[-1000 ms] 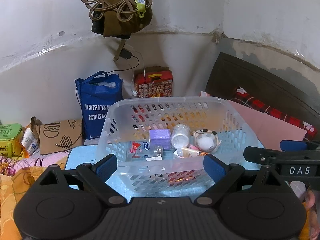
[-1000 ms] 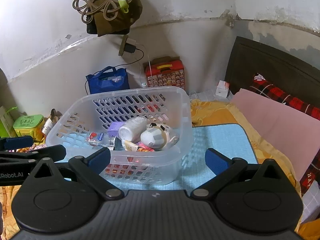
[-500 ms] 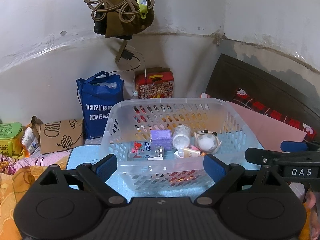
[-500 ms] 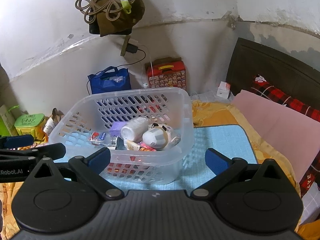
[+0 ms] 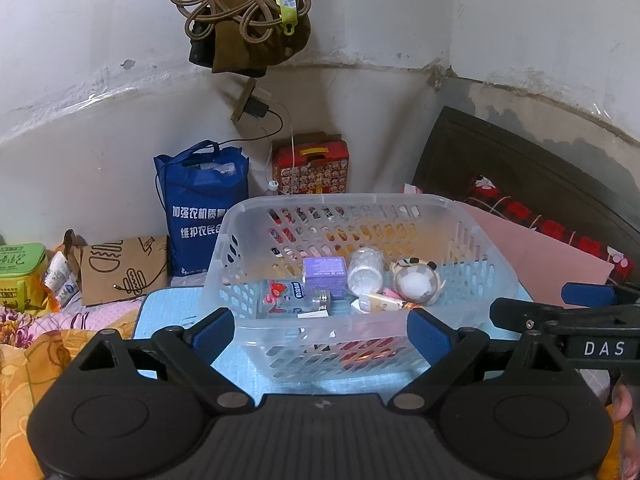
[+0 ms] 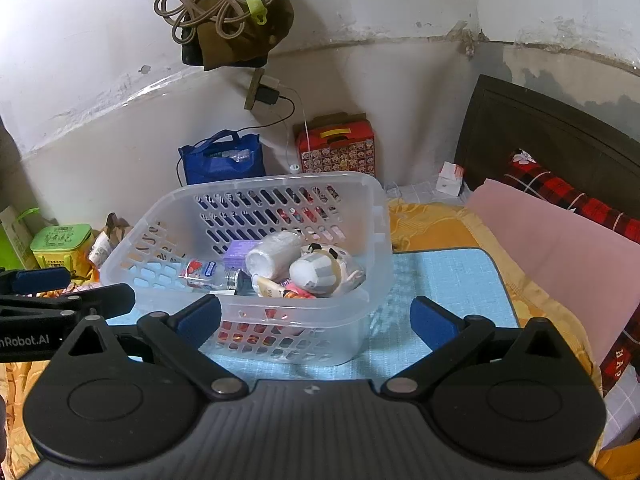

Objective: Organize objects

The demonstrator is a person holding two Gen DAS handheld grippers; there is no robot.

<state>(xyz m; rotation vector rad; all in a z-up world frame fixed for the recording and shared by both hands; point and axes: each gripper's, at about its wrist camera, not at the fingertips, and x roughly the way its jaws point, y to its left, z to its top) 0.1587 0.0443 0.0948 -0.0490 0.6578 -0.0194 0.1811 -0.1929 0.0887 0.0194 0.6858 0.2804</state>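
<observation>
A translucent white plastic basket [image 5: 296, 330] stands on a light blue mat [image 6: 440, 280]; it also shows in the right wrist view [image 6: 376, 216]. It holds a clear bottle [image 5: 294, 300], a purple box [image 5: 324, 274], a white jar [image 5: 365, 270], a round panda-patterned item [image 5: 416, 282] and a small tube [image 5: 378, 303]. My left gripper [image 5: 321, 330] is open and empty, just in front of the basket's near wall. My right gripper [image 6: 316, 320] is open and empty, in front of the basket's near right corner.
A blue bag [image 5: 202, 204], a red box [image 5: 310, 168] and a brown paper bag [image 5: 124, 268] stand against the far wall. A green box [image 5: 20, 268] sits far left. A pink blanket [image 6: 560, 248] and dark headboard [image 6: 560, 140] lie to the right.
Both grippers have drawn back and up slightly from the basket. Jaws stay open. The basket and its contents have not moved.
</observation>
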